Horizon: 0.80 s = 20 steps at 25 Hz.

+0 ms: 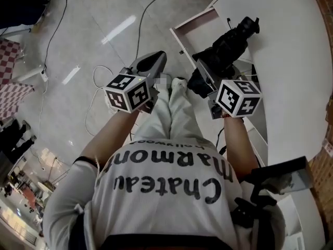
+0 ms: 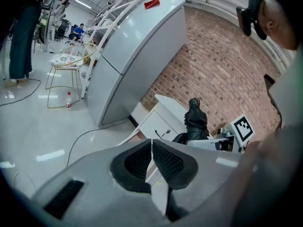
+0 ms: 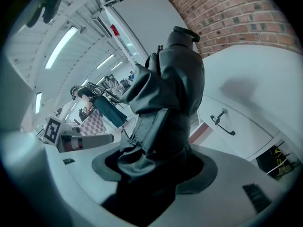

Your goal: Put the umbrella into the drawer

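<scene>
Glossy pale floor (image 1: 104,51) spreads beneath both tools, and a brick wall (image 2: 222,65) rises beyond them. Ahead of the right tool (image 3: 156,171), the white cabinet (image 1: 291,46) has its drawer (image 1: 193,20) open, likely to receive the folded black umbrella (image 3: 165,103) clamped in that tool. The left tool (image 2: 152,161) is closed on nothing.

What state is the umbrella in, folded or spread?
Folded. The umbrella is a compact black bundle with its canopy gathered in, and the right gripper is shut on its lower end.
</scene>
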{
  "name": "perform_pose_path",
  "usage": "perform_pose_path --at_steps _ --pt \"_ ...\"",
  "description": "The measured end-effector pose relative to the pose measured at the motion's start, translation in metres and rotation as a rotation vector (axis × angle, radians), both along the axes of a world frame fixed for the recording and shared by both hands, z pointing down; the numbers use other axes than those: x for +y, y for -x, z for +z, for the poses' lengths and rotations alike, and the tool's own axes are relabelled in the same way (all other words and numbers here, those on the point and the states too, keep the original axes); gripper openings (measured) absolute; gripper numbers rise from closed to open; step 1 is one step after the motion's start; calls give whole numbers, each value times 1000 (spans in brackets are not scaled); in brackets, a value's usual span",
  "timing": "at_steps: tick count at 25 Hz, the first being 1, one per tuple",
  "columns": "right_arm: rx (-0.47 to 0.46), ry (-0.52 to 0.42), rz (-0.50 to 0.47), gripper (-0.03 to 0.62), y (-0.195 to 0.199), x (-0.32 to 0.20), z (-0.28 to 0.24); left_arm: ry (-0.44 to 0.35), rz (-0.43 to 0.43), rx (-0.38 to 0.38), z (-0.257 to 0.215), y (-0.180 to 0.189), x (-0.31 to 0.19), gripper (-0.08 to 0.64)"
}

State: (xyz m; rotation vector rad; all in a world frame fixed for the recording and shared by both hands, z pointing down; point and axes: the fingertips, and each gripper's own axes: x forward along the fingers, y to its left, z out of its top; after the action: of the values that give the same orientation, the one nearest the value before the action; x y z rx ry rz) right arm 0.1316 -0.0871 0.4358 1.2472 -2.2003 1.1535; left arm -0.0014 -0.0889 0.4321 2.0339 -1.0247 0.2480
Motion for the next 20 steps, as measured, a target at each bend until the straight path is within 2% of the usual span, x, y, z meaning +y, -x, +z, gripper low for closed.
perform_pose_path --at_steps 4,9,15,20 --pt "46 39 -54 281 5 3 36 42 -31 8 25 2 12 23" --pt "85 39 -80 281 12 -3 81 93 -34 25 60 -3 26 23" --pt "175 14 -70 281 8 -17 149 154 -29 53 105 -10 34 23" --pt "273 4 -50 281 -8 -27 187 167 -89 62 134 8 25 23"
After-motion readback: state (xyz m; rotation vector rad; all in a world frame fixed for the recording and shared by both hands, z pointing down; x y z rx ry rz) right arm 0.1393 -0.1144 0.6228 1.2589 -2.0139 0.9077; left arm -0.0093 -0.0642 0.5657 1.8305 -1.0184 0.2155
